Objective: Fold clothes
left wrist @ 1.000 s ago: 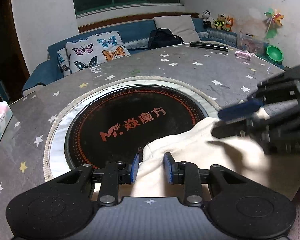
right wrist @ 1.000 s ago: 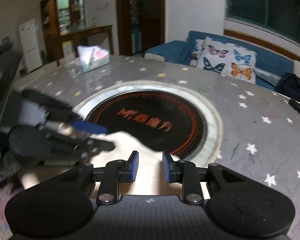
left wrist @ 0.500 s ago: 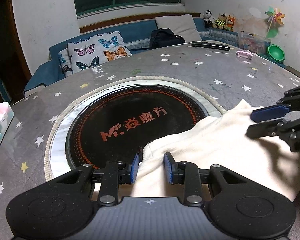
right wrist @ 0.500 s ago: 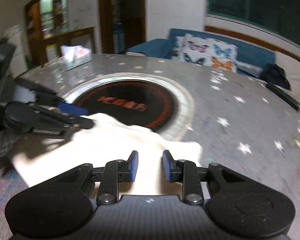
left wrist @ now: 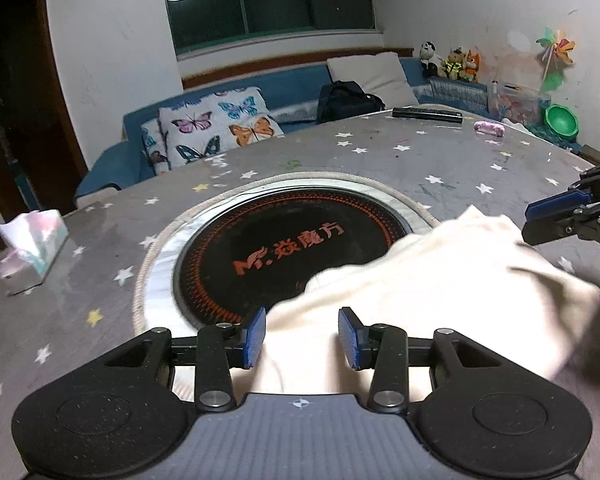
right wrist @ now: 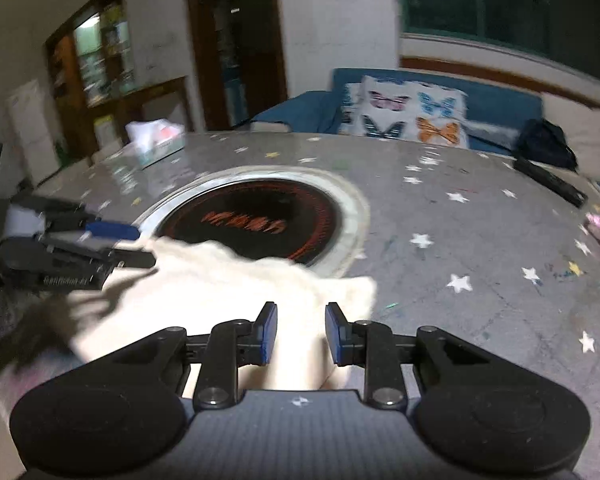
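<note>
We hold the left gripper with its blue pads parted and nothing clamped, low over the near edge of the cream cloth, which shows through the gap between them. The cloth lies spread on the starred table, one edge lapping over the black round hob set in the tabletop. Our right gripper also has its pads apart and empty above the cloth's other side, near its corner, and a tissue box stands well apart at the table's far left.
</note>
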Demonstrator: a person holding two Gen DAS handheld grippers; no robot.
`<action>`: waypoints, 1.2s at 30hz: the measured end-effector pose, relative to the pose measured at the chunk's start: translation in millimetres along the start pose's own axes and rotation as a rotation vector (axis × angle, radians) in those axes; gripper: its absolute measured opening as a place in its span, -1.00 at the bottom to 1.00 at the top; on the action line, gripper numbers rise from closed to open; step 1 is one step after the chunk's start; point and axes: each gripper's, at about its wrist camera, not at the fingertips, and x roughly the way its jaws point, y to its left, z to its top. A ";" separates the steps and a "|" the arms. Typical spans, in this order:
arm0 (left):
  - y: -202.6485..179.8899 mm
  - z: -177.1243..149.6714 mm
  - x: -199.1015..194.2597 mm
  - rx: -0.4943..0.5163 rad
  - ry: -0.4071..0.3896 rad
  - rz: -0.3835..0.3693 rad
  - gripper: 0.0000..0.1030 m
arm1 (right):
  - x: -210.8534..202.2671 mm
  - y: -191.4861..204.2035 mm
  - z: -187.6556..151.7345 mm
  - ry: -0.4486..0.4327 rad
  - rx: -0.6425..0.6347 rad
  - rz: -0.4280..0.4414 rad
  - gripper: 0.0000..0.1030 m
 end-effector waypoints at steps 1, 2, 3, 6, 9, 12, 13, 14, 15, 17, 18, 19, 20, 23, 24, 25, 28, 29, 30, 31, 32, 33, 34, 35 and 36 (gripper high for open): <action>-0.9 -4.0 -6.0 0.000 -0.004 0.006 -0.16 | -3.1 6.8 -3.6 0.003 -0.021 0.018 -0.50; -1.3 -7.8 -11.6 -0.002 -0.007 0.013 -0.16 | -5.0 12.6 -6.9 0.005 -0.037 0.033 -0.50; -1.8 -11.6 -17.1 -0.004 -0.009 0.021 -0.16 | -6.5 18.2 -10.0 0.008 -0.052 0.046 -0.50; -1.4 -23.7 -28.6 -0.027 -0.009 0.042 -0.16 | -7.5 29.2 -19.1 0.016 -0.082 0.059 -0.49; -0.3 -35.6 -32.7 -0.041 -0.001 0.082 -0.16 | -1.1 31.1 -30.1 0.046 -0.093 0.032 -0.47; 3.8 -43.0 -36.9 -0.072 0.014 0.094 -0.15 | 1.3 26.9 -37.9 0.062 -0.066 0.037 -0.46; 5.3 -43.8 -39.5 -0.078 0.014 0.093 -0.15 | -0.4 26.6 -36.5 0.062 -0.065 0.037 -0.46; 6.4 -44.4 -42.8 -0.080 0.010 0.094 -0.15 | -2.5 26.5 -34.3 0.061 -0.069 0.035 -0.45; 7.6 -45.0 -45.2 -0.083 0.008 0.095 -0.15 | -4.5 26.7 -31.9 0.057 -0.074 0.034 -0.43; 10.2 -46.8 -46.2 -0.095 0.010 0.098 -0.15 | -6.9 28.1 -28.1 0.048 -0.084 0.036 -0.29; 11.1 -49.1 -43.9 -0.102 0.020 0.101 -0.13 | -6.7 29.3 -27.7 0.048 -0.087 0.037 -0.28; 12.0 -51.3 -41.6 -0.109 0.031 0.104 -0.13 | -5.1 30.5 -28.7 0.055 -0.089 0.037 -0.28; 12.6 -52.3 -40.5 -0.115 0.034 0.105 -0.13 | -1.6 31.3 -31.0 0.072 -0.090 0.036 -0.28; 13.7 -46.0 -43.7 -0.114 0.028 0.108 -0.14 | -2.1 31.6 -28.5 0.074 -0.095 0.038 -0.28; 14.7 -42.7 -44.3 -0.112 0.020 0.109 -0.14 | -3.0 31.7 -27.1 0.072 -0.096 0.039 -0.29; 15.8 -38.6 -44.5 -0.111 0.011 0.109 -0.14 | -3.8 31.8 -25.8 0.069 -0.098 0.041 -0.29; 18.2 -25.4 -38.9 -0.115 -0.007 0.107 -0.15 | -0.4 27.6 -14.3 0.055 -0.086 0.035 -0.29; 18.6 -21.2 -34.6 -0.116 -0.007 0.105 -0.15 | 2.0 25.8 -10.3 0.051 -0.081 0.032 -0.29; 19.0 -16.9 -30.3 -0.118 -0.007 0.103 -0.15 | 5.6 23.9 -6.3 0.048 -0.074 0.031 -0.29; 19.1 -12.8 -25.2 -0.119 -0.004 0.099 -0.15 | 10.4 22.0 -2.3 0.048 -0.065 0.032 -0.29; 18.7 -8.9 -19.4 -0.118 0.004 0.094 -0.15 | 15.5 20.1 1.7 0.048 -0.057 0.033 -0.29; 18.3 -5.3 -13.4 -0.116 0.011 0.089 -0.15 | 21.0 18.3 5.7 0.049 -0.049 0.033 -0.29; 17.6 -2.1 -7.3 -0.112 0.019 0.085 -0.15 | 25.9 17.1 9.2 0.050 -0.044 0.032 -0.29; 17.0 1.0 -1.1 -0.109 0.027 0.081 -0.15 | 30.1 16.2 12.4 0.049 -0.041 0.032 -0.29; 16.7 4.1 4.9 -0.107 0.034 0.077 -0.15 | 35.4 15.2 16.3 0.049 -0.040 0.032 -0.29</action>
